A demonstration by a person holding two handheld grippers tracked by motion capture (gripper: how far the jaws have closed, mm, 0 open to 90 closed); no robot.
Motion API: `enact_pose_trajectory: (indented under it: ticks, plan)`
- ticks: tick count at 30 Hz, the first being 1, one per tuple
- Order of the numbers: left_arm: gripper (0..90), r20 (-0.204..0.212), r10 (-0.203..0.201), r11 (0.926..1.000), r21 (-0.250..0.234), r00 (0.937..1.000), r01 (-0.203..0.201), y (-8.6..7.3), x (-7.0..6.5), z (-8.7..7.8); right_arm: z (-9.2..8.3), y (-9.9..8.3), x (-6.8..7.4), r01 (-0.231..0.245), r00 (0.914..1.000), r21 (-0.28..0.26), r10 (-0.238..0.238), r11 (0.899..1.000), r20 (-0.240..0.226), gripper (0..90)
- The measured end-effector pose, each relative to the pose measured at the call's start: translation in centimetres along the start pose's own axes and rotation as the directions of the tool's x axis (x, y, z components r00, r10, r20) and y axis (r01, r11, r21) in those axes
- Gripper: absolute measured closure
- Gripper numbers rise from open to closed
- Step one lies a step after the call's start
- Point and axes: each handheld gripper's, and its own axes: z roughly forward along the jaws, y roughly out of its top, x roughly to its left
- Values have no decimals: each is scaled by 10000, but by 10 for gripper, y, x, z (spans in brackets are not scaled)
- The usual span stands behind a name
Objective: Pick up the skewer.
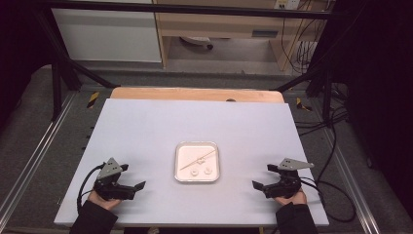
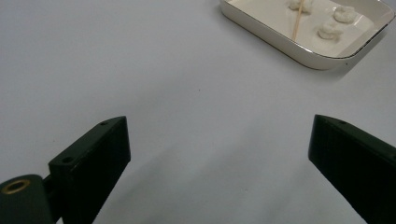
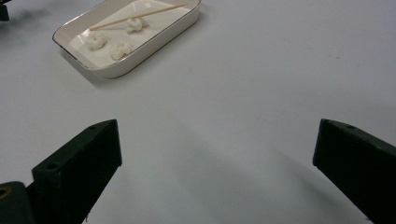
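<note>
Reaching for the thin wooden skewer (image 1: 198, 159) looks like the riskiest part of what lies ahead: it rests slantwise inside the shallow white tray (image 1: 178, 163), near the middle of the high view, with one end leaning toward the tray's upper right rim and its shaft crossing one of three small white lumps (image 3: 132, 24). In my judgement, a claw coming down wide on so slender a stick could slide it along the glazed bottom, roll it against the rim, or nudge the whole tray across the smooth white table (image 1: 146, 126), since nothing braces the tray. The soft-looking lumps could also be squashed or pushed into a corner if a jaw lands on them rather than beside them; what they are made of I cannot tell. The left claw (image 1: 132, 178) sits low at the lower left of the high view, well apart from the tray, its jaws spread wide with only bare table between them in the left gripper view, where the tray sits at the upper right. The right claw (image 1: 262, 176), at the lower right of the high view, is likewise released and empty, touching nothing, with the tray at the upper left of the right gripper view.
</note>
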Motion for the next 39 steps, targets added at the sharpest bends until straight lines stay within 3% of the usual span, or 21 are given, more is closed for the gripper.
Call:
enact_pose_trajectory:
  ticks: [12, 27, 34, 39]
  plan:
    - [55, -19, 240, 9997, 83, 9997, -239, 5, -4, 2, 1, 1, 0, -59, 10000, 39, 59, 10000, -44, 19]
    - [59, 94, 246, 9996, 152, 9997, -247, 13, -7, 9, 2, 1, 0, 25, 10000, 36, -25, 10000, -92, 15]
    - [63, 121, 310, 9994, 164, 9994, -311, 21, -11, 12, 2, 1, 0, 62, 10000, 62, -61, 10000, -67, 15]
    - [63, 217, 570, 9979, 283, 9981, -576, 30, -19, 17, 2, 1, 0, 72, 10000, 65, -71, 10000, -59, 15]
